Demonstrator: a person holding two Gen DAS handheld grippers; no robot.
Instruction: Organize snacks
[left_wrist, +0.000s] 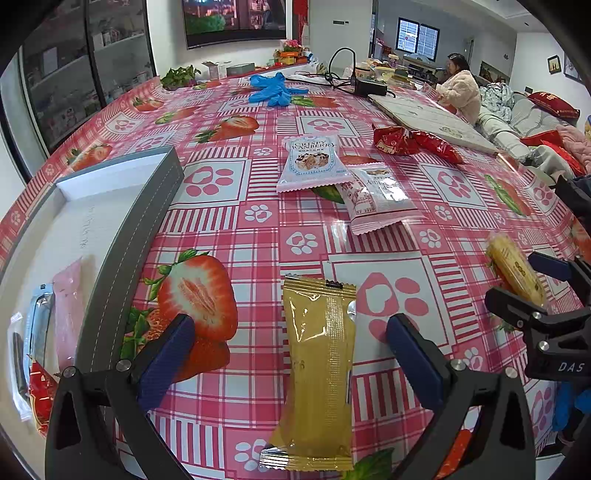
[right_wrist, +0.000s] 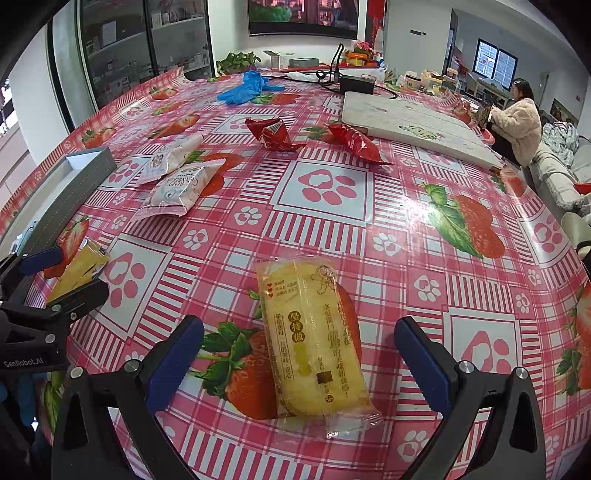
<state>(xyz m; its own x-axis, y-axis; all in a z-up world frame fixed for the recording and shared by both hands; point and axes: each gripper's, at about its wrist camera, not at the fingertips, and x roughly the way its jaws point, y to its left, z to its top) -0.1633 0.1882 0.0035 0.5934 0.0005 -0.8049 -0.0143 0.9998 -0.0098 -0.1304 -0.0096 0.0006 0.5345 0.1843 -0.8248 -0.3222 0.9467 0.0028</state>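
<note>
While both tongs sit low over the table, I have each one lined up on its own packet. My left gripper (left_wrist: 290, 352) is spread wide, with the gold wrapper (left_wrist: 317, 373) lying lengthwise between its blue pads (left_wrist: 166, 362); neither pad touches it. I judge that alignment is deliberate: the packet's long sides face the pads, so a squeeze would catch it across its narrow width. My right gripper (right_wrist: 299, 356) is likewise wide, straddling the yellow cake packet (right_wrist: 314, 339), which rests flat on the strawberry tablecloth (right_wrist: 406, 229), pads clear of it on both sides.

Just left of the gold wrapper stands the grey box (left_wrist: 147, 206), open-topped, white inside, already holding a few packets at its near end; I think I see a pink one, a blue one and a red one, though the fisheye edge smears them. That box looks like the destination, which is why the left tong works beside it.

Farther out, two pale cranberry packets (left_wrist: 314, 162) overlap one another, and two red packets (right_wrist: 277, 134) lie near a white board (right_wrist: 406, 125). Blue gloves (left_wrist: 271, 90) sit well beyond, unrelated to sorting.
</note>
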